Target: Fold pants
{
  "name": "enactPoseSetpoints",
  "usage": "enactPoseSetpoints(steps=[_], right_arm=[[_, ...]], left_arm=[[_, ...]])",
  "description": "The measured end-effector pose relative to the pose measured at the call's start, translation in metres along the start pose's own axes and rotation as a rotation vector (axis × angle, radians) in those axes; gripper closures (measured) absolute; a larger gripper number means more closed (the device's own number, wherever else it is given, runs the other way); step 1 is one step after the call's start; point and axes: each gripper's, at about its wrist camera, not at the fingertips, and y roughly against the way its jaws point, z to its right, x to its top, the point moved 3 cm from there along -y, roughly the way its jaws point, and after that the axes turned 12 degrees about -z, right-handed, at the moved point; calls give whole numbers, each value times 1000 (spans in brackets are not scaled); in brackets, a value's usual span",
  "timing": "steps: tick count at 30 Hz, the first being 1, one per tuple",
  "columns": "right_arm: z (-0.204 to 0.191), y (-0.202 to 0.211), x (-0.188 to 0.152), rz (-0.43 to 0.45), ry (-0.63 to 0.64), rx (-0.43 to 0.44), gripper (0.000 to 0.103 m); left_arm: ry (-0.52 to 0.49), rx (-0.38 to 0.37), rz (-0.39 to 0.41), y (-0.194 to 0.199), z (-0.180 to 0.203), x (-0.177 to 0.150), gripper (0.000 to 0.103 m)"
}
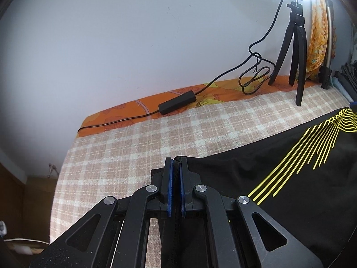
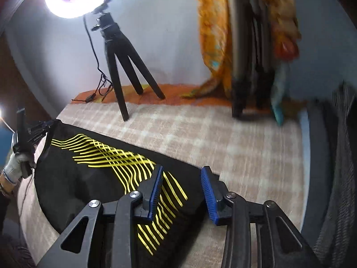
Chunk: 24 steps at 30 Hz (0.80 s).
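A fold of the pants [image 2: 93, 178] had just been laid down on the bed [image 2: 223, 138]. The left gripper [image 1: 176, 176] was clamped on a black seam at one end of the cloth, while the right gripper [image 2: 181, 189] stood apart over the other end, its blue pads clear of the fabric, nothing pinched between them. Next, I judged, the left needed to let go, and both should take new edges for the following fold. The pants were black with thin yellow stripes, lying mostly flat on the checked blanket [image 1: 156, 138].
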Motion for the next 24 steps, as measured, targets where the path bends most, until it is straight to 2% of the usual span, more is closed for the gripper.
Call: enactPoseSetpoints(steps=[3,4,5,8,12,14,16,19,20,22,23,24], right_arm=[[-9,-9,-2,-22,29,-38,65],[-13,-11,-2,-21,45,-58,68],[-16,-13,-2,-17,63,-99,79],[-22,-11,-2,-18,108,-126,94],[-19,6,8,49,115,-178,96],[-16,6,14,46,106,-177,96],[-16,-3,17,16,116,-176,96],[-19,-20,15,-36,143,-226,94],[-19,-23,14,-46,142,-226,90],[-19,-23,13,-51,128,-241,74],[-18,-19,12,-47,114,-254,66],[-18,-14,10,-43,107,-263,64]], left_arm=[[-4,2,-6,-1,2,1,99],[-9,5,-7,-1,2,1,99],[-14,8,-6,0,3,1,99],[-13,34,19,6,0,3,99],[33,22,40,8,-10,14,99],[28,32,24,0,-9,17,99],[26,22,-11,-11,-8,16,99],[60,15,-32,-19,-12,14,95],[65,6,-38,-19,-14,13,93],[69,22,-50,-13,-17,12,81],[69,31,-50,-9,-19,11,67],[78,44,-31,2,-24,10,63]])
